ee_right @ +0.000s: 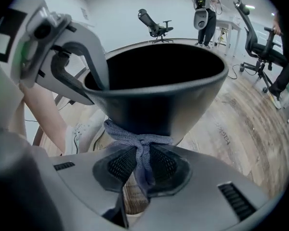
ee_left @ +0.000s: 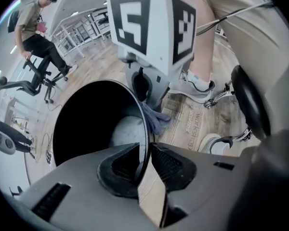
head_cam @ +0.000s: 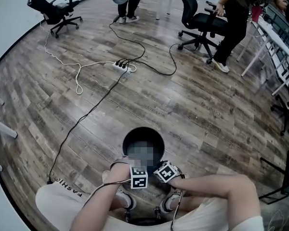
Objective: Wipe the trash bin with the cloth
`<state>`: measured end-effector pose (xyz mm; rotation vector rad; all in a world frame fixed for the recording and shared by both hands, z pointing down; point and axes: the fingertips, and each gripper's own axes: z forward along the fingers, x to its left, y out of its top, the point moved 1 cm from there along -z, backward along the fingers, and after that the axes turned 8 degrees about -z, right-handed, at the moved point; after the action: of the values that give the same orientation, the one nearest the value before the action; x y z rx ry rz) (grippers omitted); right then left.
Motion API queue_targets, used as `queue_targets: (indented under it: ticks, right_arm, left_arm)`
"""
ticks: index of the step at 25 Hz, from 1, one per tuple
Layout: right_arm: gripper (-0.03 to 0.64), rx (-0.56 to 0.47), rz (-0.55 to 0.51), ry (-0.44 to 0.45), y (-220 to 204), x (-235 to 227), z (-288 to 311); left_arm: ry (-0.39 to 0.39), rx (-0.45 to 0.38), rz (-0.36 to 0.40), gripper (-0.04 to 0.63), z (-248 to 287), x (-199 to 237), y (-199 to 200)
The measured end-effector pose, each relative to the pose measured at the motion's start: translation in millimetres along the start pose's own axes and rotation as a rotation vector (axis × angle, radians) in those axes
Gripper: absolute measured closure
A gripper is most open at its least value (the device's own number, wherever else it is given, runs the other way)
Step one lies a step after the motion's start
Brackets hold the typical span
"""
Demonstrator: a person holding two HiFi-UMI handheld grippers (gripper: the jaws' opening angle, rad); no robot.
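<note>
My left gripper (ee_left: 145, 161) has its jaws clamped on the bin's (head_cam: 127, 139) near rim, the bin upright on the floor by my feet, while my right gripper (ee_right: 142, 166), jaws pinching the cloth (ee_right: 135, 141), presses it to the outer wall straight ahead.

Open-plan office workspace: black swivel office chairs (head_cam: 55, 8) stand at the upper left and top centre of the head view. White desks (head_cam: 278, 41) line the right edge. A white power strip (head_cam: 123, 66) with trailing cables (head_cam: 80, 121) lies on the wood-plank floor (head_cam: 192, 105).
</note>
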<state>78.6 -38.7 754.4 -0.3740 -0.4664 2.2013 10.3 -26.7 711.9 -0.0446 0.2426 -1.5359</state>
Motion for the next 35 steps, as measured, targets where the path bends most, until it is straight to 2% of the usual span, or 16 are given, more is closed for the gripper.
queue_targets:
  ticks: [4, 12, 16, 22, 24, 26, 29, 31, 35]
  right_arm:
    - [0.543, 0.045, 0.115, -0.012, -16, -1, 35]
    - [0.544, 0.033, 0.168, -0.051, -53, -4, 119]
    - [0.545, 0.037, 0.211, -0.05, -61, -2, 132]
    - [0.545, 0.042, 0.352, -0.028, -40, 8, 90]
    - [0.545, 0.055, 0.367, -0.006, -34, 19, 67]
    - [0.545, 0.053, 0.364, 0.017, -26, 31, 46]
    - [0.545, 0.024, 0.33, 0.035, -6, 39, 11]
    - [0.545, -0.008, 0.326, 0.042, 12, 37, -17]
    - [0.544, -0.095, 0.334, 0.053, 46, 25, -77]
  left_arm:
    - [-0.01, -0.008, -0.04, 0.505, -1, 1, 0]
    - [0.002, -0.056, -0.075, 0.505, -2, 5, 5]
    - [-0.004, -0.049, -0.101, 0.503, -1, 5, 6]
    - [-0.025, -0.09, -0.109, 0.499, -5, 5, 8]
    - [-0.052, -0.13, -0.135, 0.496, -9, 5, 9]
    - [-0.05, -0.142, -0.144, 0.445, -12, 8, 4]
    - [-0.046, -0.181, -0.19, 0.411, -22, 18, -2]
    - [-0.062, -0.242, -0.236, 0.4, -36, 25, -1]
    - [-0.116, -0.436, -0.342, 0.4, -83, 33, 19]
